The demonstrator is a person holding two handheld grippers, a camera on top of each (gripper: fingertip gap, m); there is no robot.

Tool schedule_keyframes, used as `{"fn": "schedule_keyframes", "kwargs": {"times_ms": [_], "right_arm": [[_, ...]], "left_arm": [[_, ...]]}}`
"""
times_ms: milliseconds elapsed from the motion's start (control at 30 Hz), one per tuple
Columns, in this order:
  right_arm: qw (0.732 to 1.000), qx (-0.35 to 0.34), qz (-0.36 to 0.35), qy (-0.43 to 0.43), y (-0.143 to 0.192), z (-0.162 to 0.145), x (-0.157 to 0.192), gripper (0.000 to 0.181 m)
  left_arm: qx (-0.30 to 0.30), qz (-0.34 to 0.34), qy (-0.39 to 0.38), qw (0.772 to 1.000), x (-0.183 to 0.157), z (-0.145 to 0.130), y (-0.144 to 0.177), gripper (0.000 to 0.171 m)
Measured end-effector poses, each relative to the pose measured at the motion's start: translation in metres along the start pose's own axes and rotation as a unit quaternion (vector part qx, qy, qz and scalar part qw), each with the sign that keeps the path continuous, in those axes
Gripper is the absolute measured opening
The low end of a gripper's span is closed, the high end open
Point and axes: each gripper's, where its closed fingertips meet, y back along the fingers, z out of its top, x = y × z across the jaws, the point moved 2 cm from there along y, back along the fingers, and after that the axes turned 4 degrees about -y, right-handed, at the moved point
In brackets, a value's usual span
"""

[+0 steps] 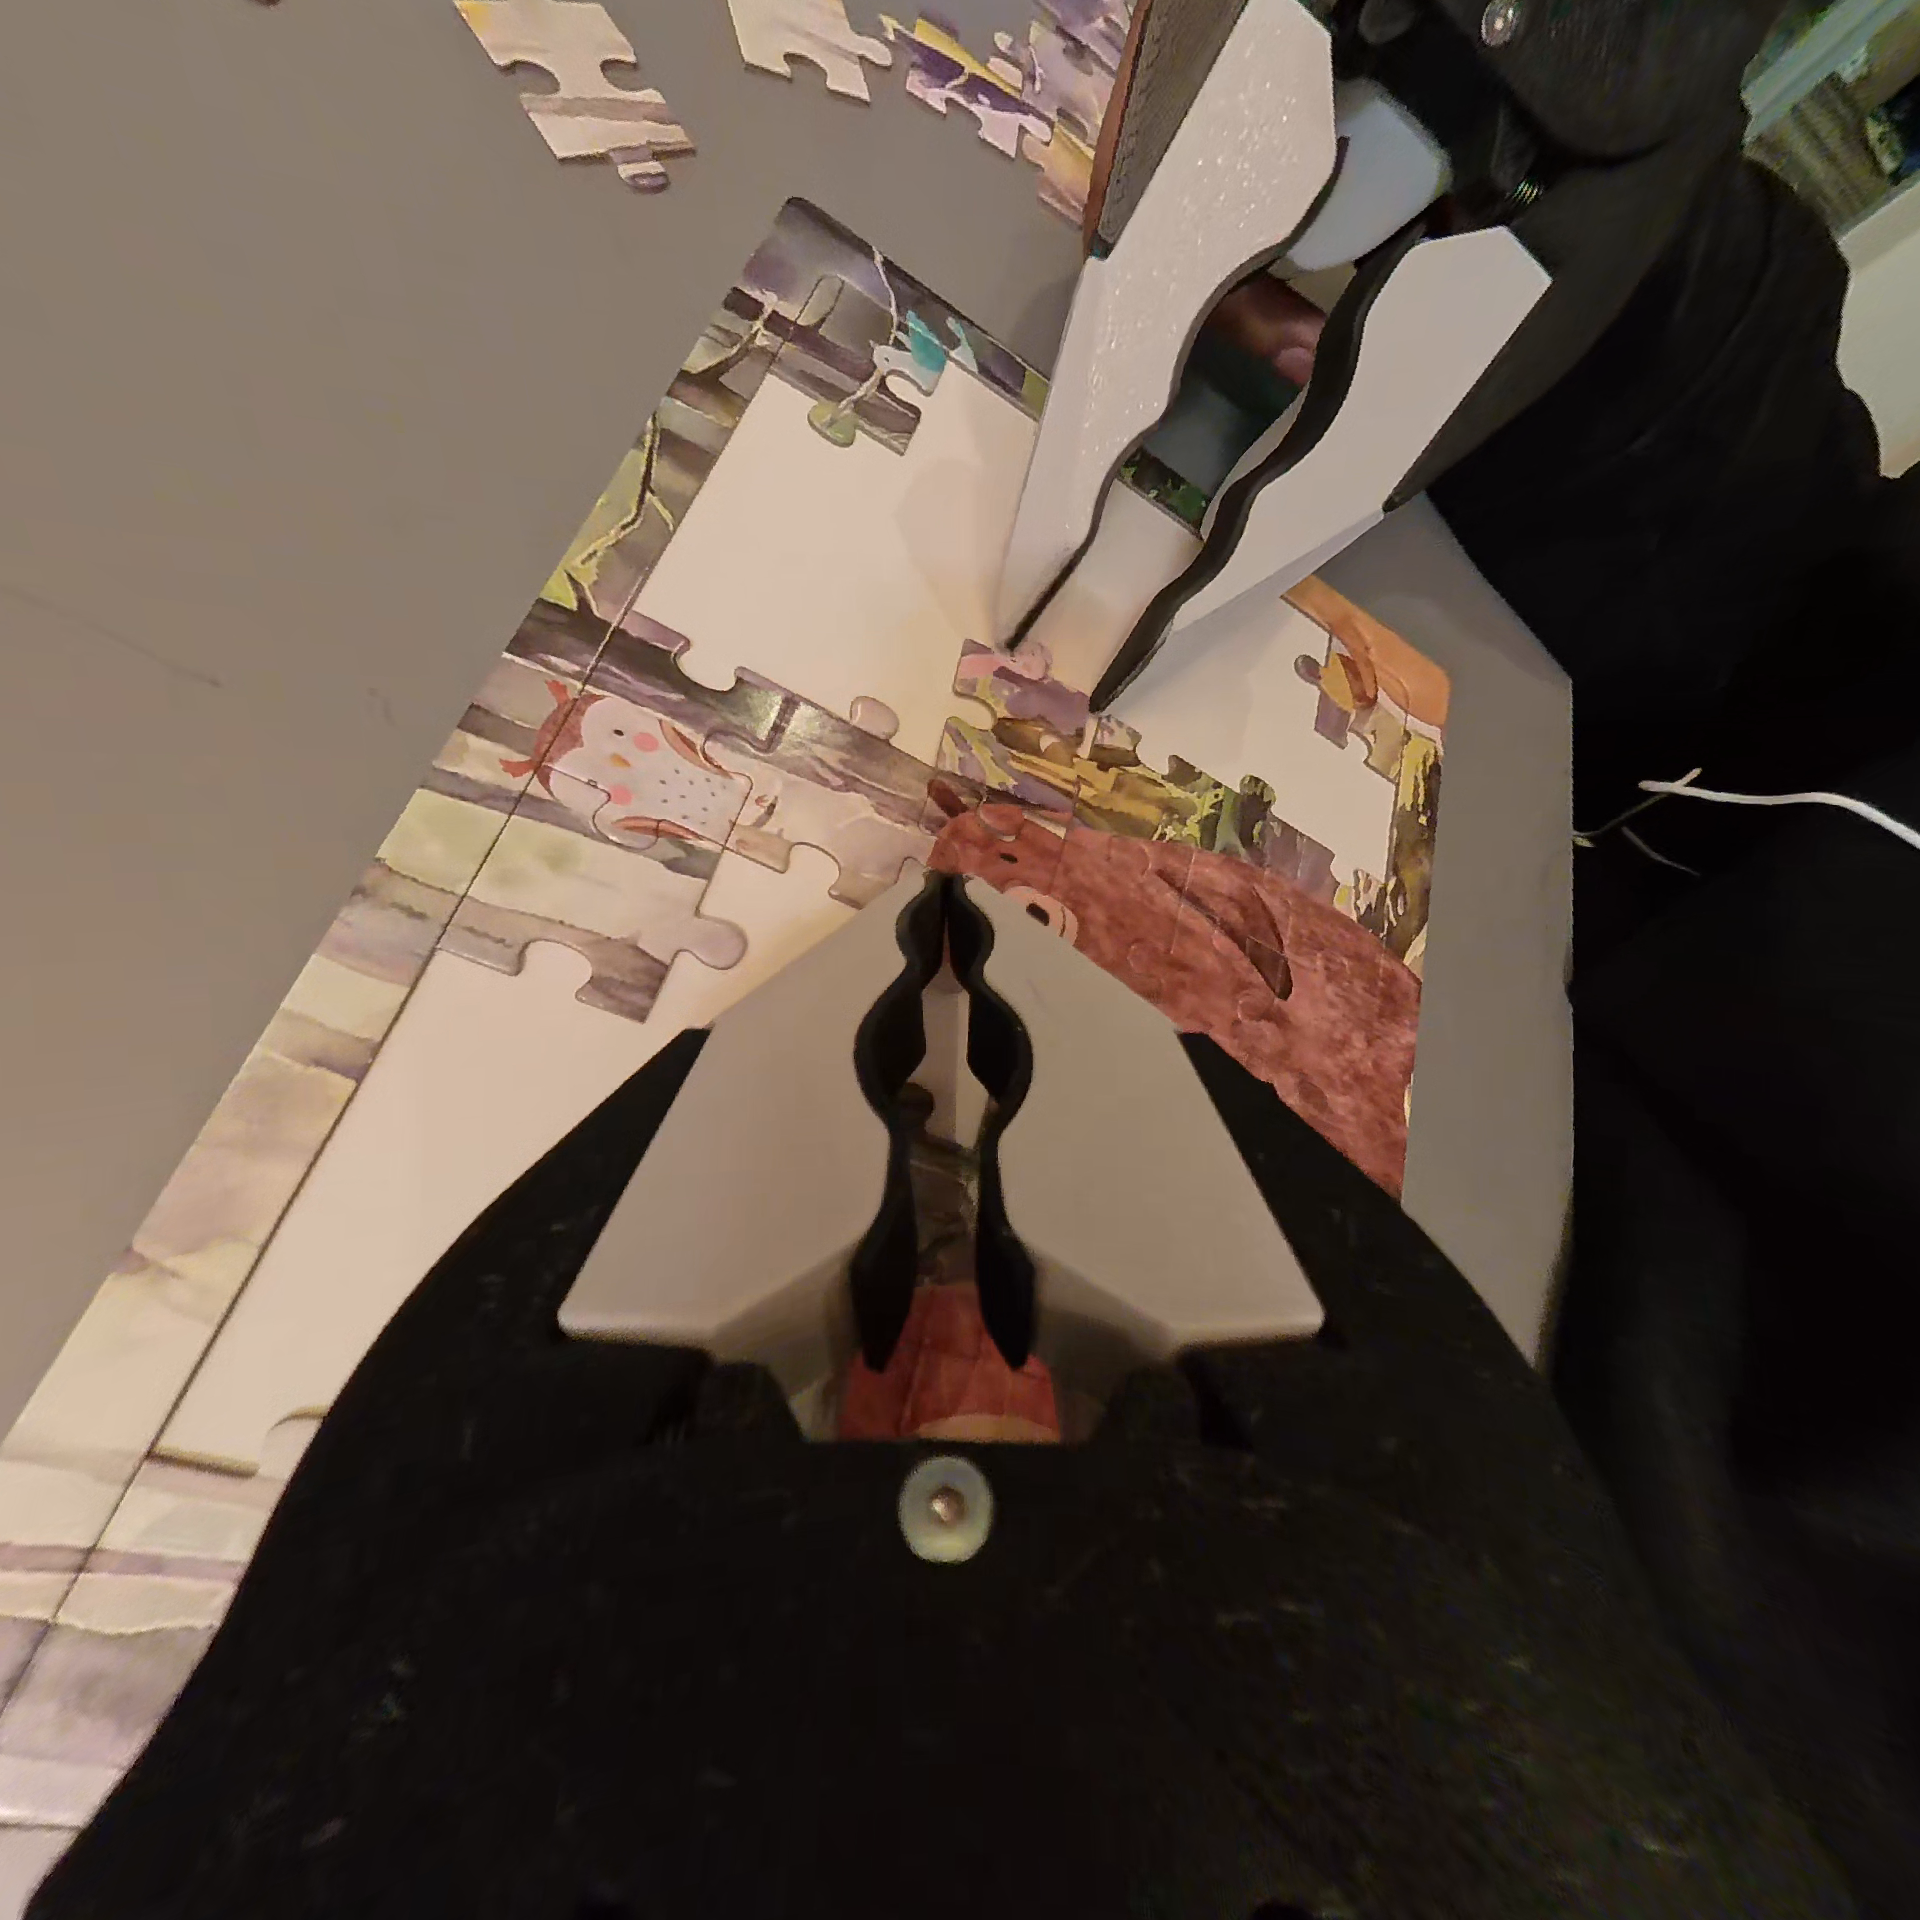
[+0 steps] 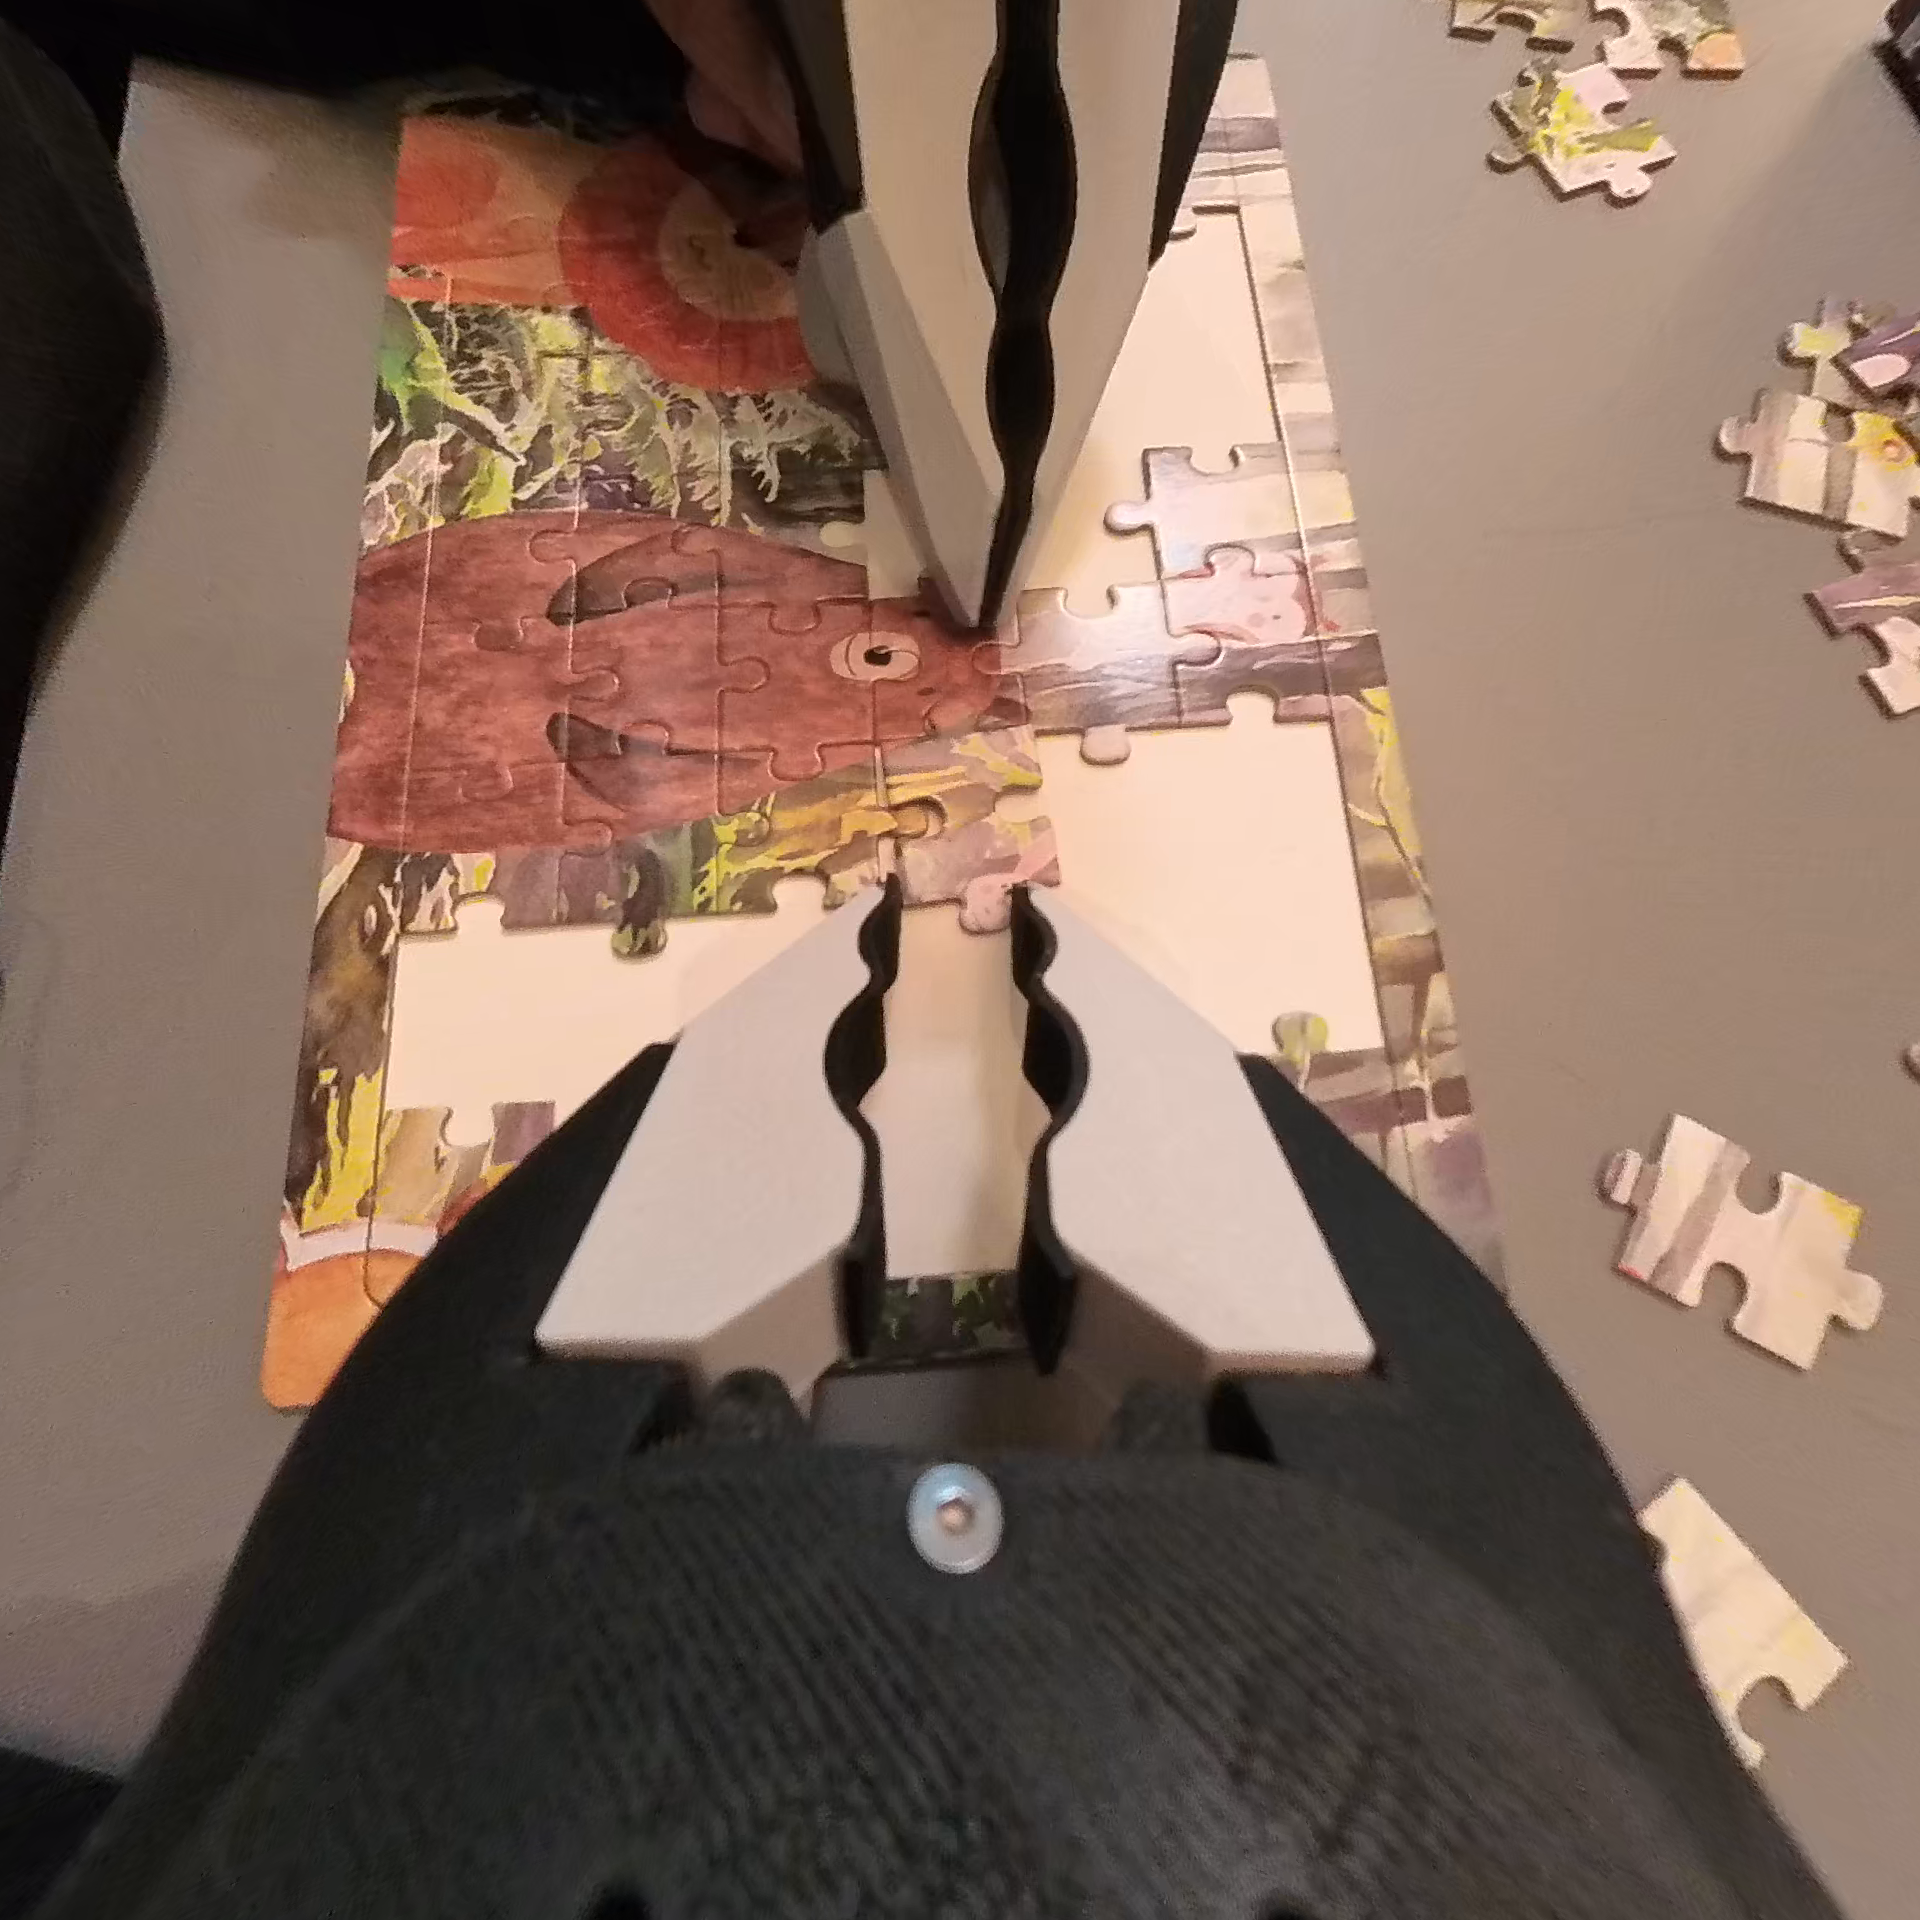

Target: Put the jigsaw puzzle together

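The left gripper (image 1: 951,883), fingers pressed together and empty, touches the half-built jigsaw puzzle (image 2: 644,665) at the brown creature's head. Opposite, the right gripper (image 2: 956,894), parted slightly, brackets a purple-green piece (image 2: 977,852). Loose pieces (image 2: 1745,1236) lie to its right on the grey table (image 2: 1621,727).

Tabletop (image 2: 1558,727): plain grey, matte. Puzzle board (image 2: 1195,831) lies flat on it, its frame printed and its cream backing partly bare, with joined pieces (image 2: 644,665) covering part of the inside. Loose pieces lie directly on the tabletop beside the board: a cluster (image 2: 1839,457) near one long edge, a single piece (image 2: 1745,1236) farther along, another (image 2: 1725,1621) close by. In the left wrist view, more loose pieces (image 1: 592,94) lie past the board's corner.
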Motion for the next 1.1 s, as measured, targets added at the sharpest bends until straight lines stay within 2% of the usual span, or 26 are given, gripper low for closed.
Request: {"fn": "schedule_keyframes", "kwargs": {"times_ms": [367, 567, 867, 1100], "right_arm": [[1.000, -0.017, 0.019, -0.010, 0.003, 0.005, 0.004, 0.024], [1.000, -0.030, -0.007, 0.004, -0.003, 0.015, 0.001, 0.044], [0.999, -0.010, 0.030, -0.041, -0.003, 0.005, 0.004, 0.043], [0.998, -0.010, 0.033, -0.043, -0.002, 0.005, 0.004, 0.040]], "left_arm": [[0.001, 0.003, 0.001, 1.000, 0.001, -0.001, 0.000, 0.000], [0.001, 0.001, 0.004, 1.000, 0.001, -0.001, 0.000, 0.000], [0.001, 0.001, 0.004, 1.000, 0.001, -0.001, 0.000, 0.000], [0.001, 0.002, 0.003, 1.000, 0.001, -0.001, 0.000, 0.000]]}}
